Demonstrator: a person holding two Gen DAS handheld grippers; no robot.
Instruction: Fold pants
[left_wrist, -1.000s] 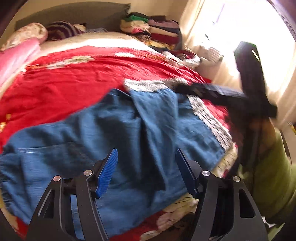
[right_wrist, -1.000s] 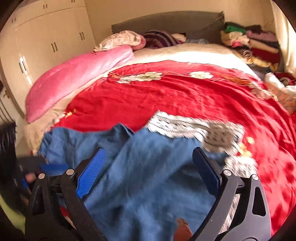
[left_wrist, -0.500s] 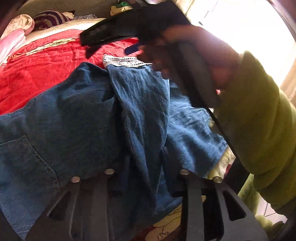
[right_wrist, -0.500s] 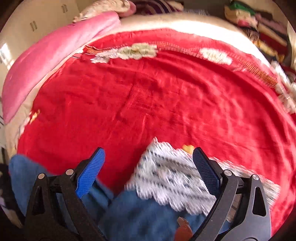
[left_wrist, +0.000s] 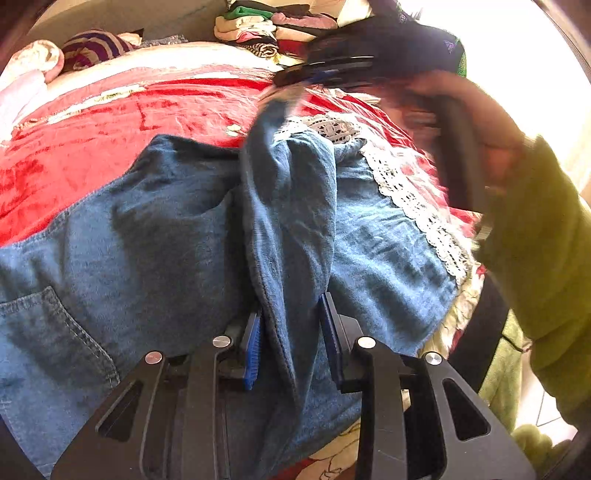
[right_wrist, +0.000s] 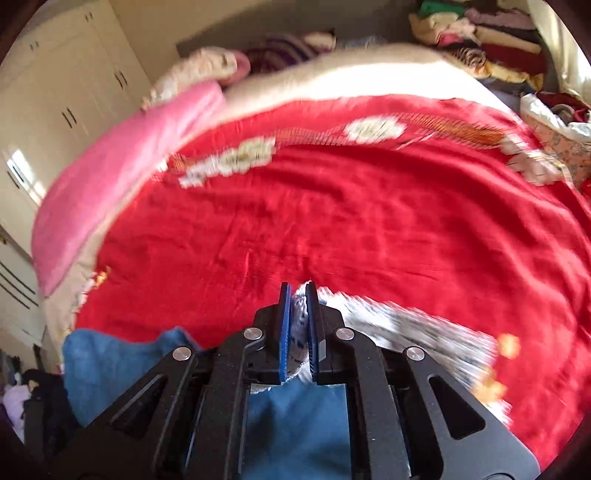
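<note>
**Q:** Bedroom setting, a bed under a red blanket (right_wrist: 369, 229) with folded clothes (left_wrist: 258, 26) stacked at its far end and a pink quilt (right_wrist: 122, 177) along the left. Where do the pants lie, and what holds them?

**A:** The blue pants (left_wrist: 155, 236) are spread across the near part of the bed, on top of the red blanket. The left tool (left_wrist: 291, 339) is narrowed onto a raised ridge of denim near the waist end, its blue pads pressing the fold from both sides. The right tool (right_wrist: 297, 328) is clamped onto the white lace hem (right_wrist: 406, 328) at the far end of a leg, with lace showing between its pads. A hand in a green sleeve (left_wrist: 546, 251) carries that tool.

**Q:** How should this step be done well?

**A:** Judging by the two grips, one leg is probably about to be carried over. Both ends should travel together so the cloth stays taut, and the hem should land on the matching edge. Lace is thin and may slip from the pads, so a steady pull is advisable.

**Q:** How do the pants look?

**A:** Soft, washed denim, creased, with a stitched pocket (left_wrist: 55, 332) at near left and lace trim (left_wrist: 413, 199) along the leg openings. The lifted leg forms a long ridge running from near to far.
</note>
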